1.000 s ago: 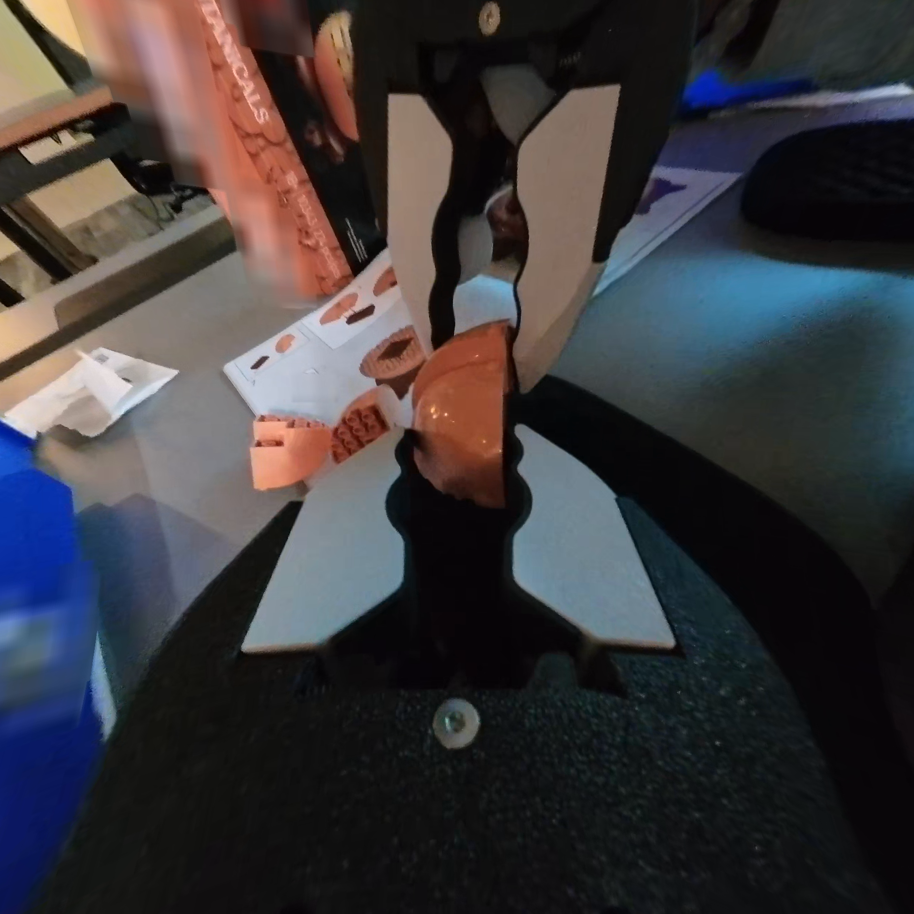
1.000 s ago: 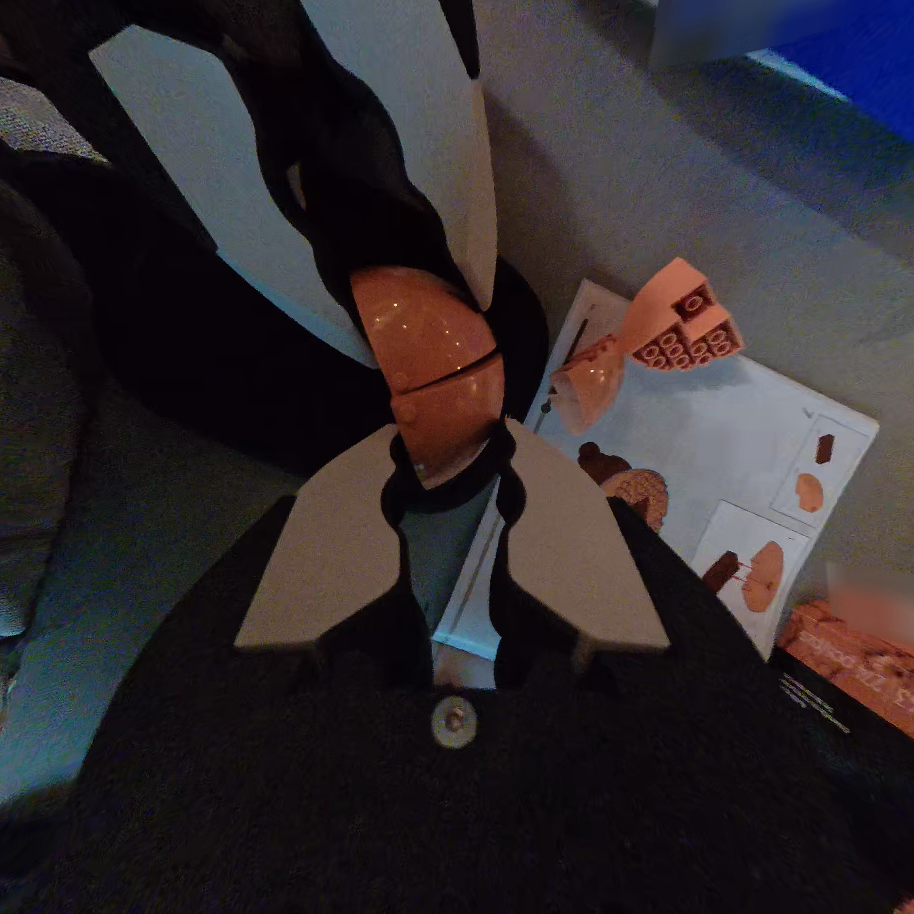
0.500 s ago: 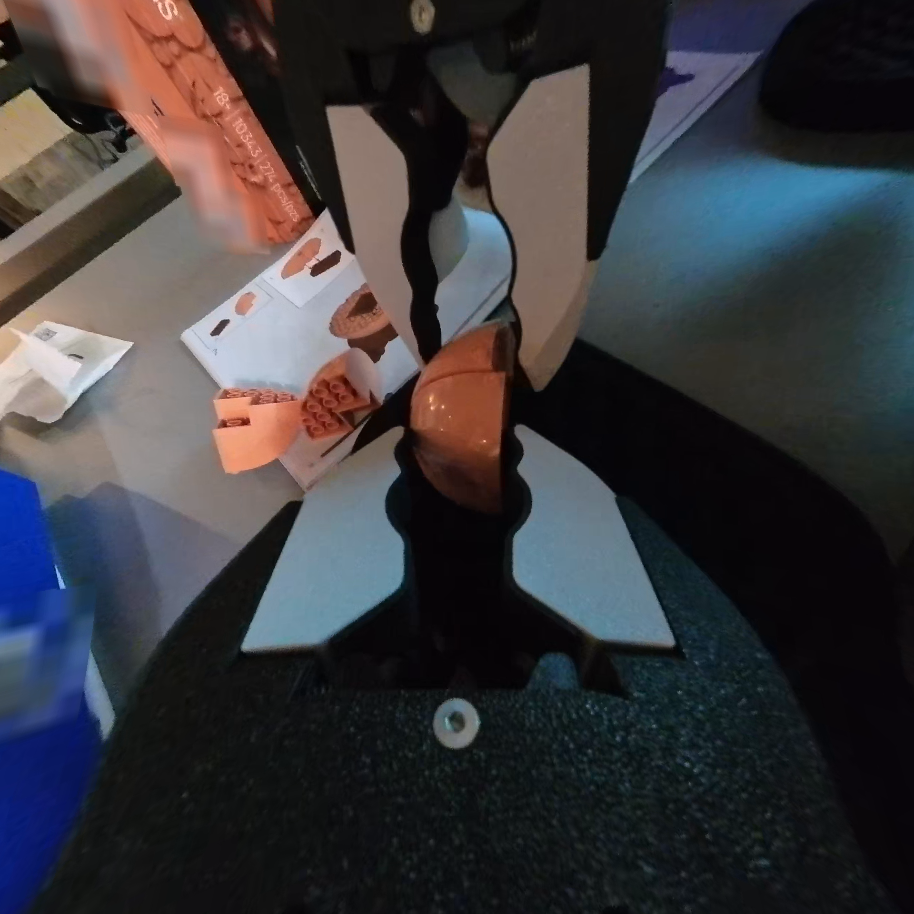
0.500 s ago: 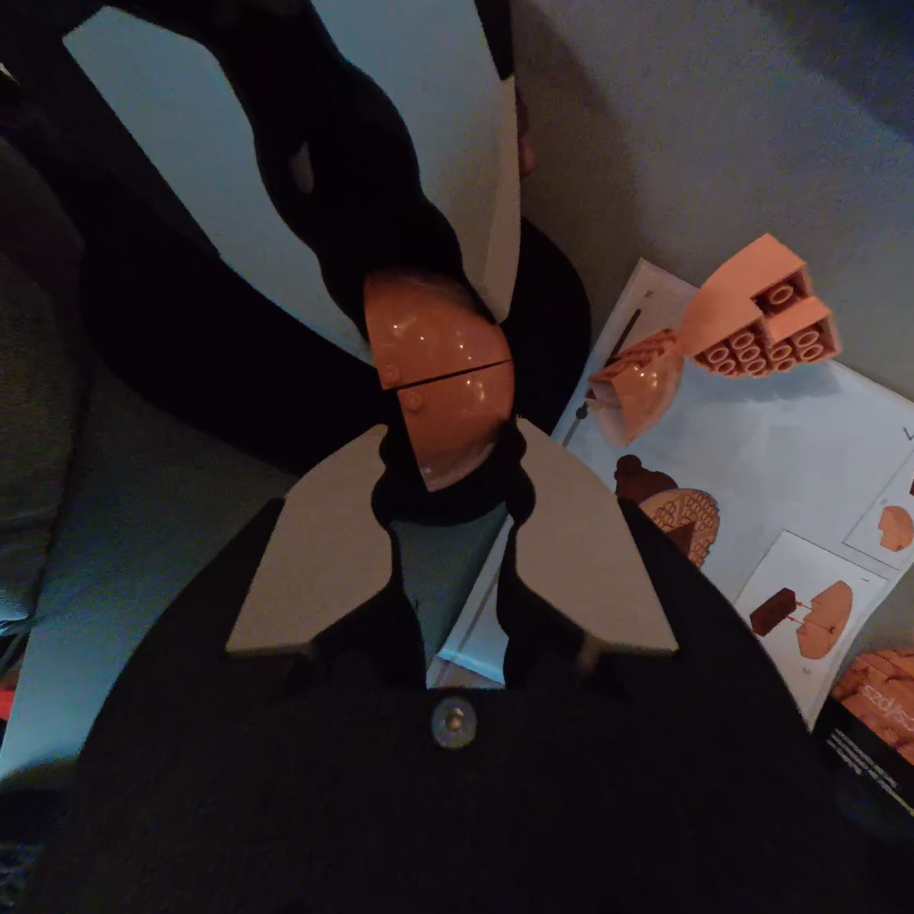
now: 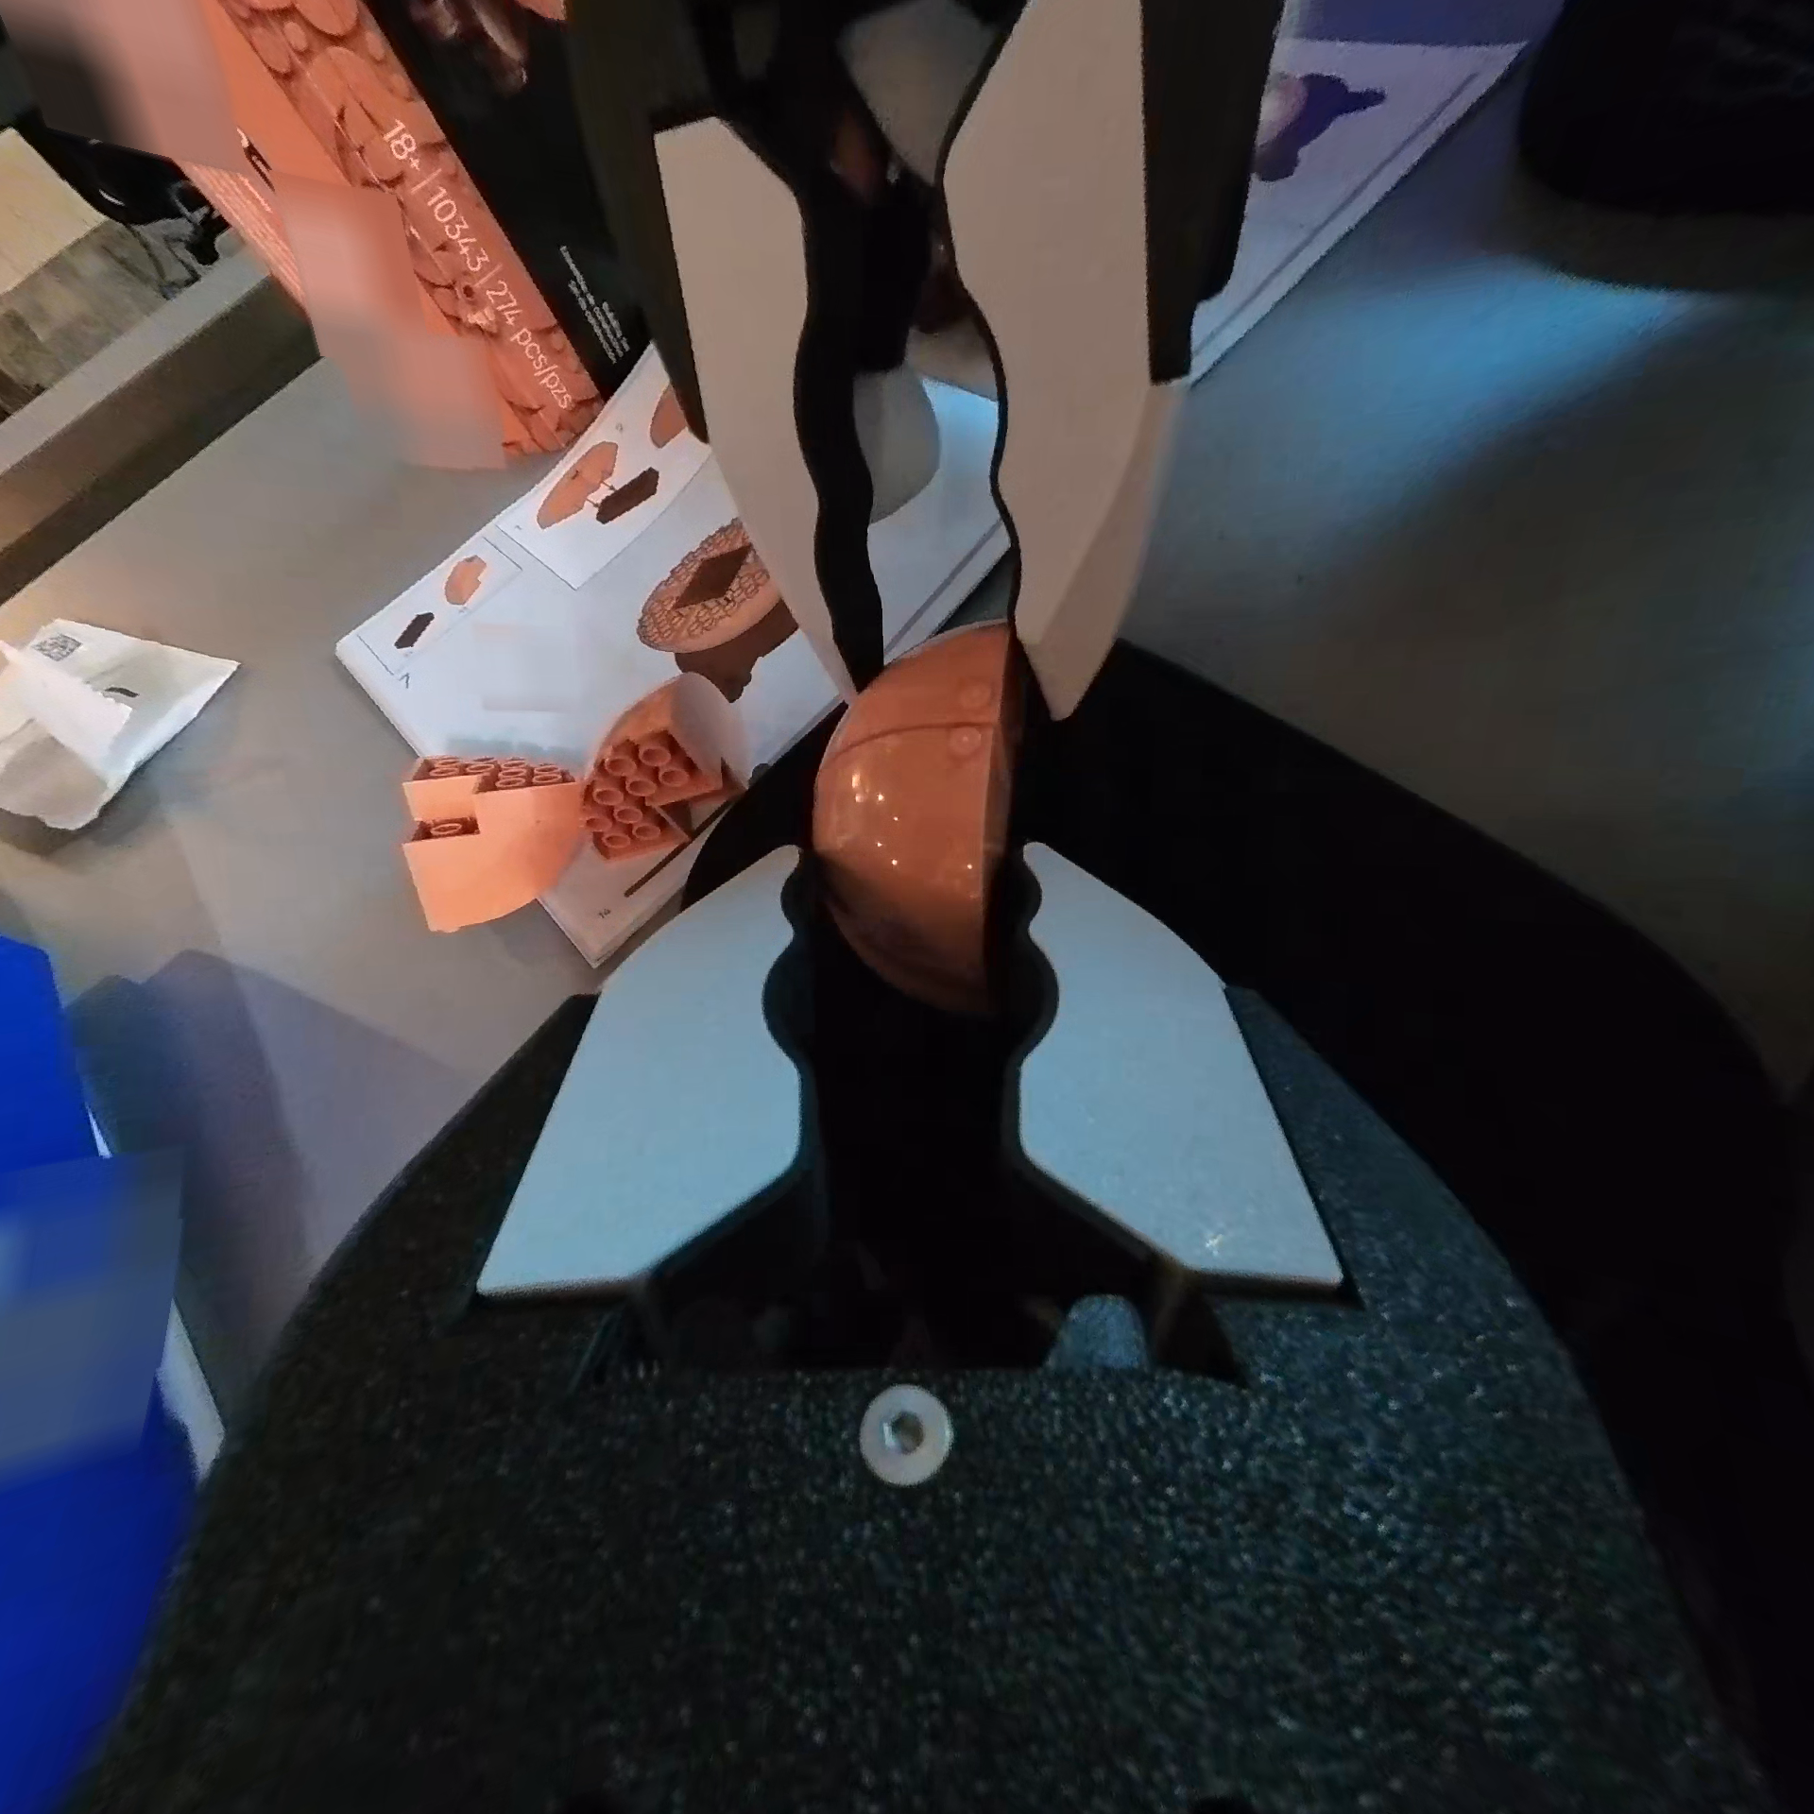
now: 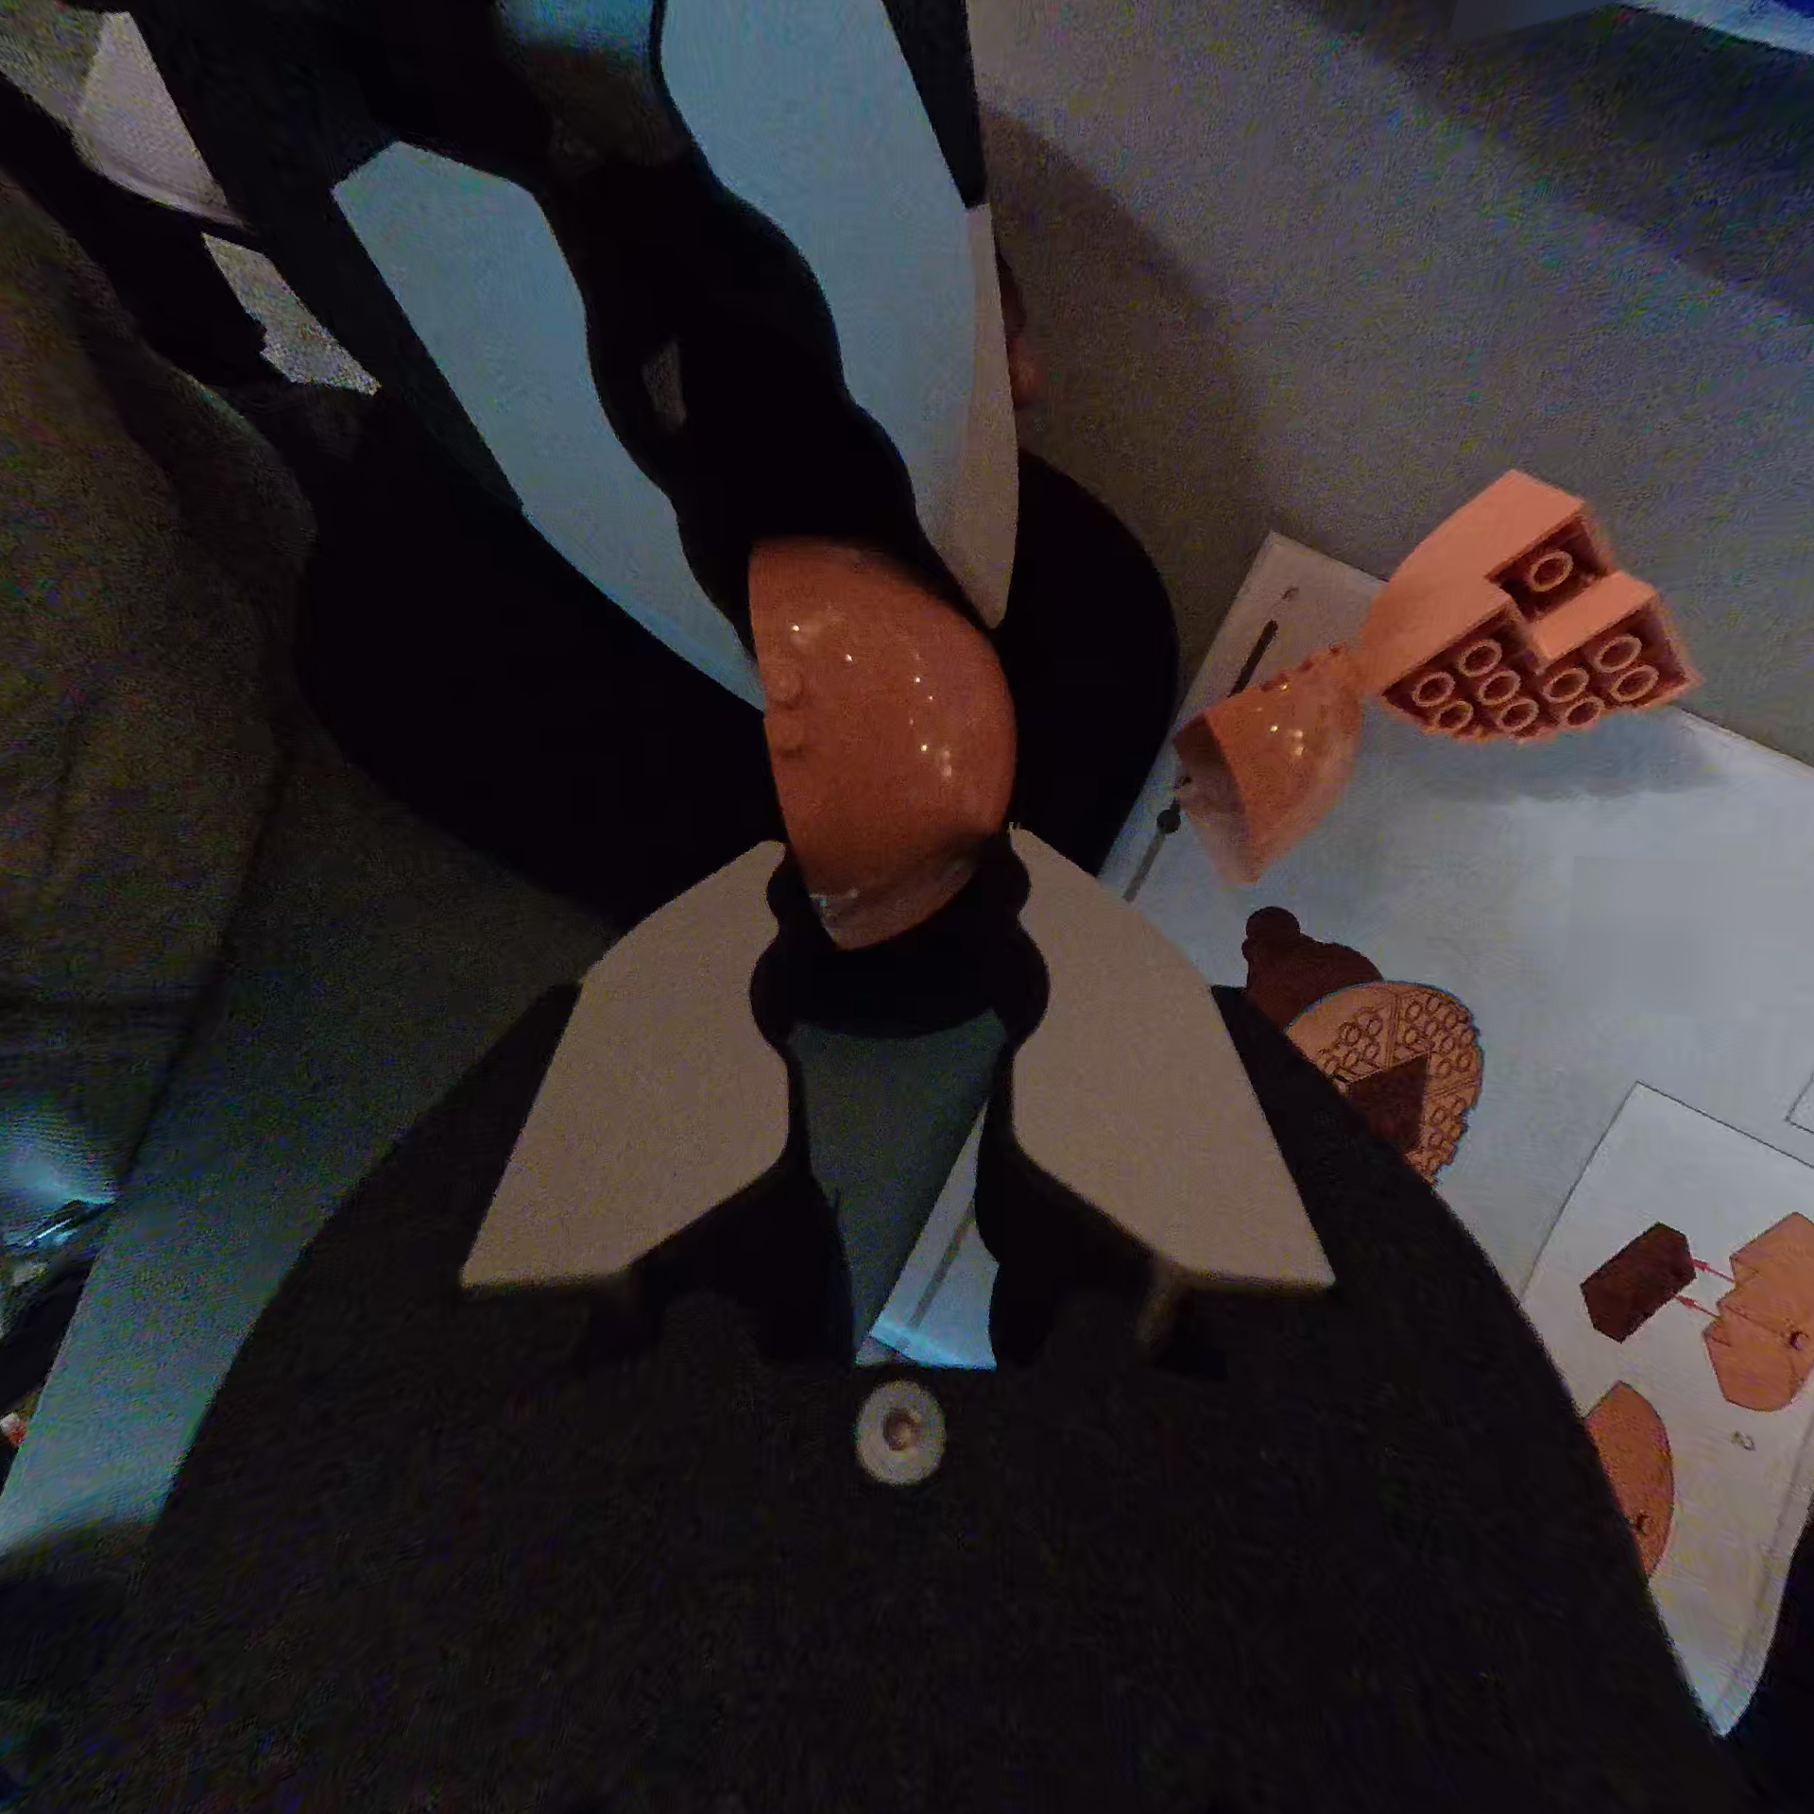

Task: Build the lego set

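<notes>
A tan rounded brick piece (image 5: 908,815), made of two domed parts joined at a seam, hangs above the grey table (image 5: 1472,540) between my two grippers, which face each other. My left gripper (image 5: 908,874) is shut on its near end. My right gripper (image 5: 957,687) comes in from above and grips the far end. In the right wrist view the same piece (image 6: 883,736) sits in my right gripper (image 6: 898,864), with the left gripper (image 6: 874,638) on its upper end.
Two loose tan bricks (image 5: 491,834) (image 5: 648,785) lie at the edge of an open instruction booklet (image 5: 550,609); they also show in the right wrist view (image 6: 1531,628) (image 6: 1266,766). An orange and black box (image 5: 471,196) stands behind. A white paper bag (image 5: 88,707) and a blue object (image 5: 59,1276) are at the left. My two grippers' fingertips are within a few centimetres of each other.
Both grippers kept hold of the piece and shifted together over the table. In the right wrist view the piece has turned, so its seam no longer faces the camera.
</notes>
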{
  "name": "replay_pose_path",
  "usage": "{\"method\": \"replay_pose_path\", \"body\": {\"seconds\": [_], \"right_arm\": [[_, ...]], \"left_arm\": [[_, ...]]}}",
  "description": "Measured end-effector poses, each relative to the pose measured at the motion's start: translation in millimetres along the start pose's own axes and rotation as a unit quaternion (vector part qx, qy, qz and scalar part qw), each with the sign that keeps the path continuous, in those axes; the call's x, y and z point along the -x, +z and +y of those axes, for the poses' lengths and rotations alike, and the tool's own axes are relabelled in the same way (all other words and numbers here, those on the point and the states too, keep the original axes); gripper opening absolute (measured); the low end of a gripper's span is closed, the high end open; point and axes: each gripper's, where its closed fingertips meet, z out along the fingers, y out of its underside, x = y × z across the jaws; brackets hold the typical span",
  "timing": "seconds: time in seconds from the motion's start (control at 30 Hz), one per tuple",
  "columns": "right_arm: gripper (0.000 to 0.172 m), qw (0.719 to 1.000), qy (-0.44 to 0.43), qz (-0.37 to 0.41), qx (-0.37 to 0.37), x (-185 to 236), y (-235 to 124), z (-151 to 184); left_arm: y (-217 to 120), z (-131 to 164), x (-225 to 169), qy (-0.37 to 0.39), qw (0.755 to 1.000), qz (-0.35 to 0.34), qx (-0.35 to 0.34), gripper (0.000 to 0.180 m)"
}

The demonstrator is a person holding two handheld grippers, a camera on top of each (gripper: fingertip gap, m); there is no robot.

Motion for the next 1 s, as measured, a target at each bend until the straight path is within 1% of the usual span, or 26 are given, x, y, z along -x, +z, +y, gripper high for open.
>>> {"method": "replay_pose_path", "body": {"seconds": [0.1,0.23,0.3,0.33,0.4,0.47,0.57,0.67,0.8,0.9,1.0], "right_arm": [[0.037,1.000,0.002,-0.008,0.005,1,-2,0],[0.050,0.998,0.015,-0.048,-0.031,9,-13,-11],[0.046,0.997,0.016,-0.059,-0.055,9,-17,-17],[0.044,0.997,0.018,-0.053,-0.058,6,-17,-17],[0.034,0.997,0.018,-0.052,-0.050,2,-16,-12],[0.029,0.996,0.011,-0.060,-0.061,3,-16,-12],[0.030,0.995,0.006,-0.073,-0.073,3,-13,-12],[0.025,0.993,0.021,-0.089,-0.078,4,-14,-11],[0.028,0.994,0.014,-0.085,-0.073,6,-15,-11],[0.027,0.994,0.020,-0.079,-0.066,5,-14,-11],[0.032,0.994,0.013,-0.086,-0.065,7,-19,-13]], "left_arm": [[0,0,0,-0.001,1.000,0.001,0.001,0.037],[1,0,0,-0.002,1.000,0.001,0.001,0.037],[1,0,0,-0.003,1.000,0.002,0.001,0.037],[1,0,0,-0.002,1.000,0.002,0.001,0.037],[1,0,0,-0.002,1.000,0.001,0.001,0.037],[1,0,0,-0.001,1.000,0.001,0.001,0.037],[1,0,0,0.000,1.000,-0.001,0.002,0.037],[1,0,0,-0.001,1.000,0.000,0.002,0.037],[1,0,0,0.001,1.000,-0.001,0.002,0.037],[2,0,0,0.002,1.000,-0.002,0.002,0.037],[2,0,0,0.004,1.000,-0.004,0.002,0.037]]}}
